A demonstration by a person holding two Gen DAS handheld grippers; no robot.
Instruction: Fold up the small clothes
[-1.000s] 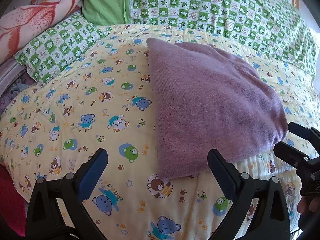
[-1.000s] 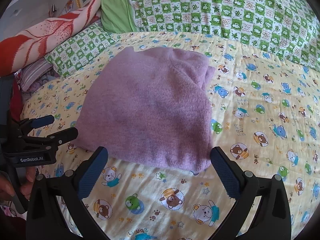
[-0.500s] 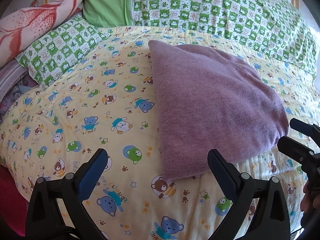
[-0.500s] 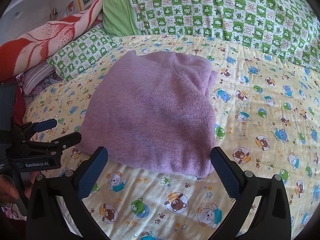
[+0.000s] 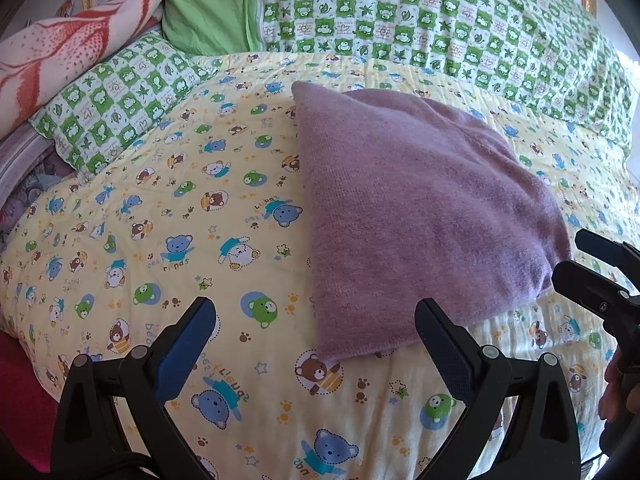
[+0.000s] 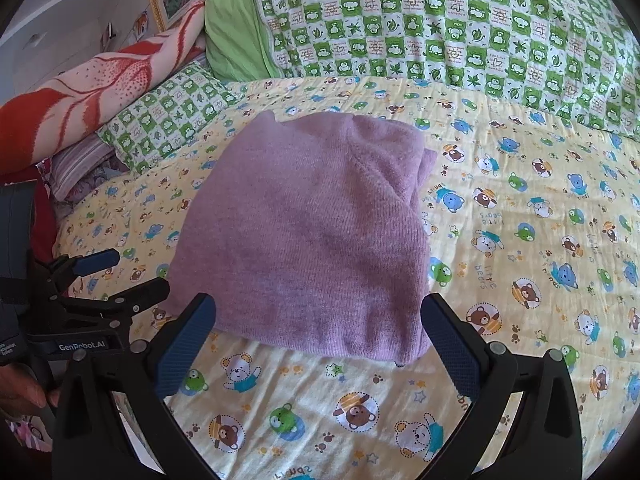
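Note:
A folded purple knit garment [image 5: 420, 216] lies flat on the yellow bear-print bedspread [image 5: 160, 240]; in the right wrist view the same garment [image 6: 304, 240] fills the middle. My left gripper [image 5: 316, 336] is open and empty, hovering just short of the garment's near left corner. My right gripper [image 6: 320, 332] is open too, with nothing between its fingers, held above the garment's near edge. The right gripper also shows at the right edge of the left wrist view [image 5: 592, 268], and the left gripper at the left edge of the right wrist view [image 6: 116, 276].
Green checked pillows [image 5: 420, 12] and a plain green pillow [image 5: 208, 12] line the far end of the bed. A red and white blanket [image 6: 92, 92] and a small checked pillow [image 5: 116, 100] sit at the left. A hand [image 6: 24, 392] holds the left gripper's handle.
Both grippers have drawn back slightly toward the near edge of the bed, staying open. The garment has not moved.

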